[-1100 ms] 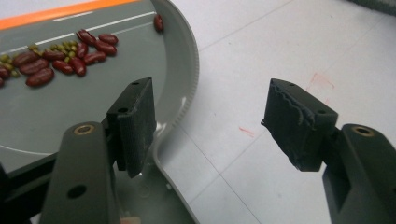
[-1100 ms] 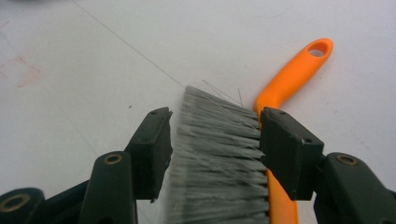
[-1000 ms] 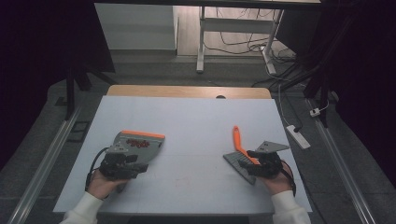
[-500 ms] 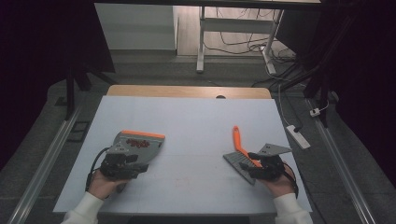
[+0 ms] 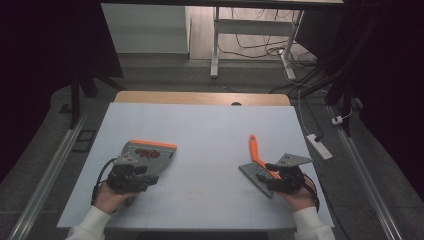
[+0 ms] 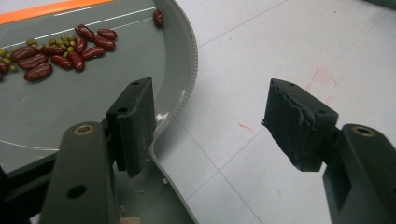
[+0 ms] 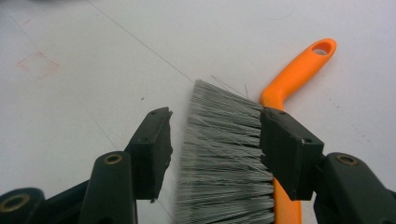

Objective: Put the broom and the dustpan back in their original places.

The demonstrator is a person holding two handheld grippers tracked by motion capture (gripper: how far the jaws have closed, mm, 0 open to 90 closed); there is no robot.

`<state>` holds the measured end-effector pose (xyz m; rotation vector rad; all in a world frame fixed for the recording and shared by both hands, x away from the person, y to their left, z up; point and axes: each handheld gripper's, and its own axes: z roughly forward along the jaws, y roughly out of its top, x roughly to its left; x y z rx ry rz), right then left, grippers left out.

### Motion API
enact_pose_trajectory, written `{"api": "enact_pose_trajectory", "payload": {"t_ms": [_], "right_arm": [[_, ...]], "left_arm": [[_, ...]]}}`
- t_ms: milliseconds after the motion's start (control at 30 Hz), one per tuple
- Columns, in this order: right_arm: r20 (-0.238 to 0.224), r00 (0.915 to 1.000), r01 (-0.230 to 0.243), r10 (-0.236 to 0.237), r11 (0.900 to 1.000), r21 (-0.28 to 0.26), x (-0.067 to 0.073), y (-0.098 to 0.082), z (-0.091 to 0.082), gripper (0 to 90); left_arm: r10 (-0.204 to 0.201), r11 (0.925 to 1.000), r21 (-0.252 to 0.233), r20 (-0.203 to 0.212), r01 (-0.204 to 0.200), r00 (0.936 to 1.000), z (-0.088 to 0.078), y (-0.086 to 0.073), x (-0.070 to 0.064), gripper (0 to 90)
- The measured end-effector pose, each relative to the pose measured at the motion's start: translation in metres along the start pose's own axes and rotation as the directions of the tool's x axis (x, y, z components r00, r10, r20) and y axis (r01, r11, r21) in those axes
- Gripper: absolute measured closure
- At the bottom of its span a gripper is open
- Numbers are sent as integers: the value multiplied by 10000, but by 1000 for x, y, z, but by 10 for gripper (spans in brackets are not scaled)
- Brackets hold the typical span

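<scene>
A grey dustpan point(image 5: 162, 159) with an orange front edge lies on the left of the white table, holding red kidney beans point(image 6: 60, 51) and small green beans. My left gripper point(image 5: 131, 176) sits at the pan's near end. In the left gripper view it point(image 6: 210, 100) is open, one jaw above the pan point(image 6: 93, 107) and the other above bare table. On the right lies a brush point(image 5: 256, 150) with an orange handle and grey bristles point(image 7: 224, 154). My right gripper point(image 7: 215, 126) is open around the brush head, with a small gap at the bristle side.
The white table top point(image 5: 210, 125) has a wooden strip point(image 5: 200, 97) along its far edge. Faint red pencil squares point(image 6: 322, 79) mark the surface. A white power strip point(image 5: 318, 146) lies on the floor to the right, and a desk frame point(image 5: 215, 45) stands beyond.
</scene>
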<state>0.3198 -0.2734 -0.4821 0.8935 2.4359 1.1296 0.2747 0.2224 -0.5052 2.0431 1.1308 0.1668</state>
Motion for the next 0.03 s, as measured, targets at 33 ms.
{"api": "enact_pose_trajectory", "payload": {"t_ms": [33], "right_arm": [[2,10000,11,-11,10000,-4,0,0,0,434]], "left_arm": [[7,10000,6,-24,-7,10000,0,0,0,345]]}}
